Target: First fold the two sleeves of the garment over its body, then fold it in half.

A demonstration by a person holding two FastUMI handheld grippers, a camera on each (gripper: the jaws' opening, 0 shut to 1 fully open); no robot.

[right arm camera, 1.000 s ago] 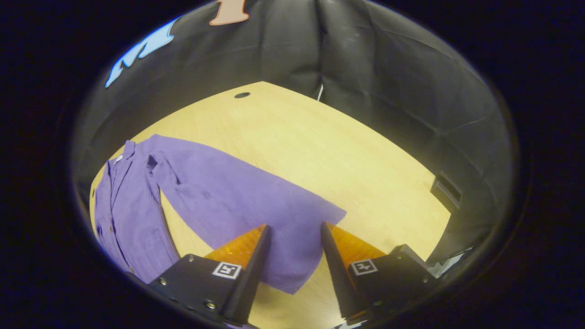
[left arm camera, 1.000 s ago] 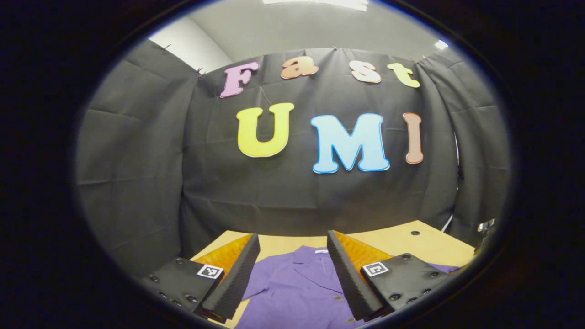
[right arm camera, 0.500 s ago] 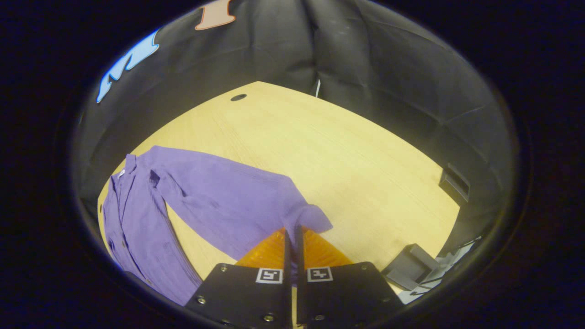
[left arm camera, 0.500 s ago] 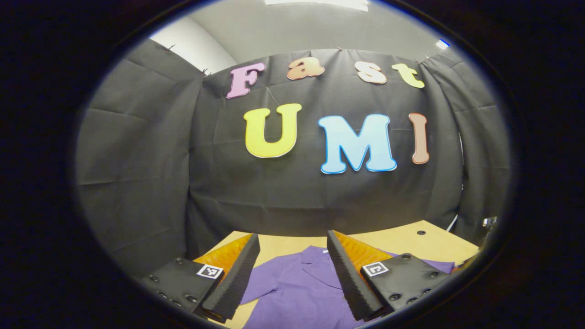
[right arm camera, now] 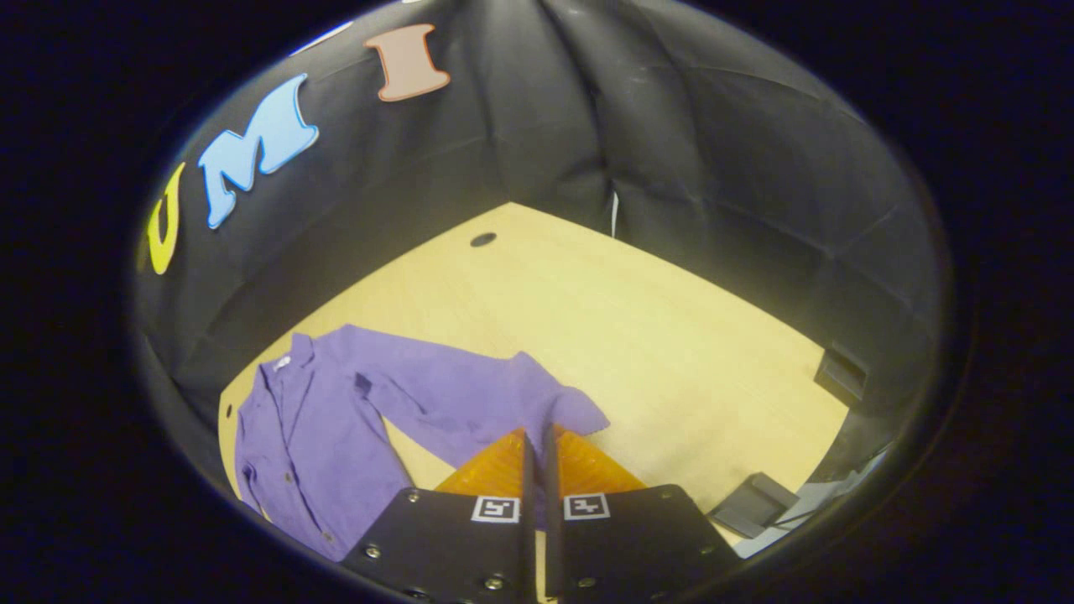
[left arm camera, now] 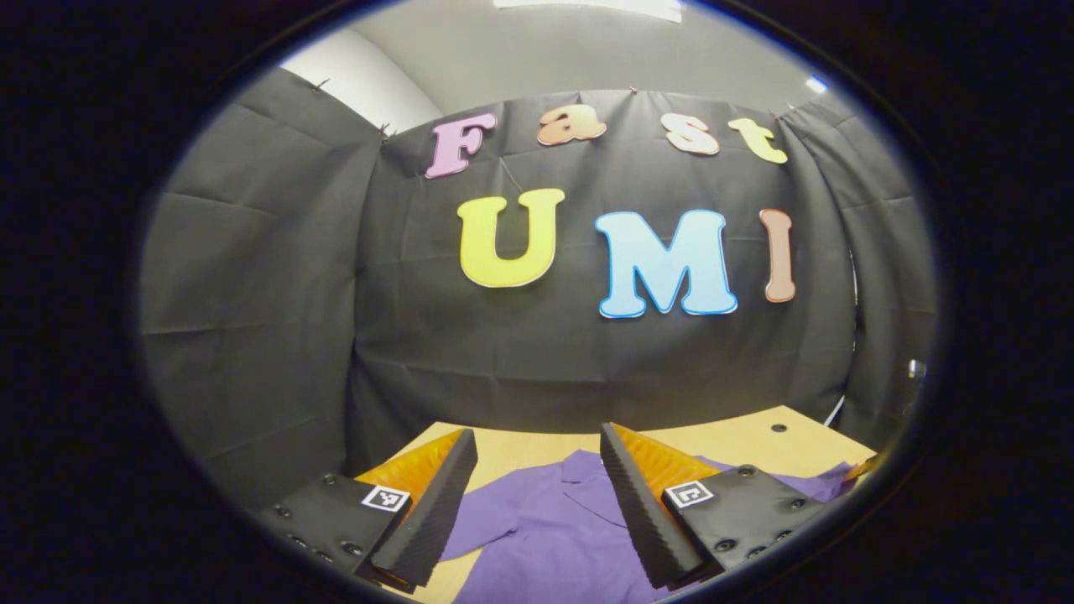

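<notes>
A purple button-front shirt (right arm camera: pixel 310 453) lies face up on the wooden tabletop at lower left of the right gripper view, its sleeve (right arm camera: pixel 470 403) lifted and bunched toward centre

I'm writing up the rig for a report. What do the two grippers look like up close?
Both the left gripper and right gripper share one build: black bolted blocks, each bearing a small square black-and-white marker, with long wedge-shaped fingers whose inner faces are ribbed.

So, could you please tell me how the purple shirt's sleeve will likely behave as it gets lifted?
Probably floppy: the sleeve already bunches where the right hand-held gripper pinches it. It looks thin, so likely light. The shirt body may drag along the table.
</notes>
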